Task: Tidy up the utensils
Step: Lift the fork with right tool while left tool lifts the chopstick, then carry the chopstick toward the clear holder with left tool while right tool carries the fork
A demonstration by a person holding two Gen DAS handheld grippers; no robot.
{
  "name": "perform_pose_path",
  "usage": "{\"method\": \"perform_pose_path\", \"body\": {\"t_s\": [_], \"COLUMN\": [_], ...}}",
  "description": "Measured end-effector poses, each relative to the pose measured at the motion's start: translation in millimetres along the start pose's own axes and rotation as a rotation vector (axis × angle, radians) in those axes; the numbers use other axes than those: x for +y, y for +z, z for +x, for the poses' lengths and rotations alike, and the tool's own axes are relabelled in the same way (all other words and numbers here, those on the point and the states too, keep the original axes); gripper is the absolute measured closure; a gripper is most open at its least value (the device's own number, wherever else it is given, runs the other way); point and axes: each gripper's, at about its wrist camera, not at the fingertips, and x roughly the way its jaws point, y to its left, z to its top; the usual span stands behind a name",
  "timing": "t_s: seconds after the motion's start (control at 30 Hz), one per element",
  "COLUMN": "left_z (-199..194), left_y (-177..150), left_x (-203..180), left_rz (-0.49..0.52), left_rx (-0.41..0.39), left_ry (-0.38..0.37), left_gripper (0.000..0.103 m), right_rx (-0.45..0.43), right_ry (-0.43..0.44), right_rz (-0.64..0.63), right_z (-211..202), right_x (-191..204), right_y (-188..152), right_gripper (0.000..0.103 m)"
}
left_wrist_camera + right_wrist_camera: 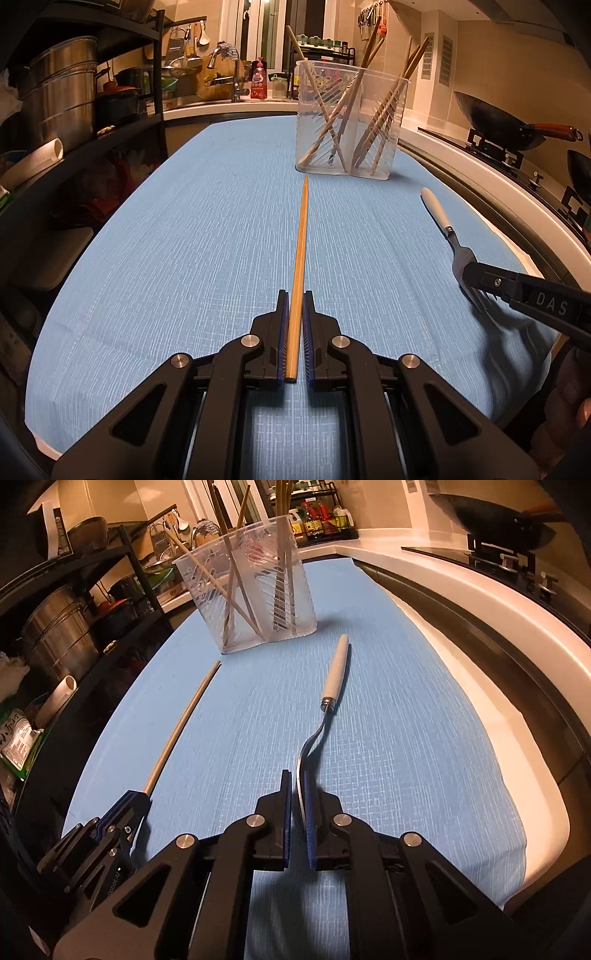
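Observation:
A wooden chopstick [301,240] lies along the blue cloth [184,240], pointing at the clear plastic holder [347,118]. My left gripper [295,295] is shut on its near end. The holder has several chopsticks leaning inside. In the right wrist view, my right gripper [297,775] is shut on the metal head of a white-handled fork [334,672], turned on edge between the pads, handle toward the holder [251,590]. The fork [437,212] and right gripper [476,280] show at the right of the left wrist view. The left gripper [136,797] and chopstick [181,723] show at the lower left of the right wrist view.
A dark shelf with steel pots [59,96] runs along the left of the table. On the right, a white counter edge [480,602] borders a hob with a wok [495,118]. Sink and bottles stand behind the holder.

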Motion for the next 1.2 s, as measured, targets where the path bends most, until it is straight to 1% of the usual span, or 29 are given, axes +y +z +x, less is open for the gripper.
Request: {"method": "perform_pose_path", "body": {"t_s": [0.1, 0.47, 0.73, 1.03, 1.1, 1.2], "left_z": [0.0, 0.8, -3.4, -26.0, -31.9, -41.6], "left_y": [0.0, -2.6, -4.1, 4.5, 7.1, 11.2], "left_x": [-1.2, -3.3, -1.7, -3.8, -4.4, -5.1], "left_rz": [0.002, 0.022, 0.038, 0.055, 0.06, 0.066], "left_rx": [-0.001, -0.026, -0.041, -0.107, -0.126, -0.16], "left_ry": [0.002, 0.01, 0.001, -0.016, -0.022, -0.023], "left_gripper": [0.095, 0.095, 0.096, 0.097, 0.101, 0.101], "right_rx": [0.004, -0.043, -0.077, -0.167, -0.183, -0.205], "right_ry": [-0.014, -0.086, -0.127, -0.172, -0.18, -0.184], "right_rz": [-0.001, -0.049, -0.089, -0.174, -0.193, -0.208], "right_z": [0.7, -5.0, -8.6, -32.2, -37.4, -45.5], "right_x": [0.0, 9.8, 16.0, 28.7, 32.0, 33.5], "right_y": [-3.6, -13.1, -14.8, -11.0, -10.9, -10.5], "right_gripper": [0.094, 0.094, 0.1, 0.101, 0.101, 0.101]}}
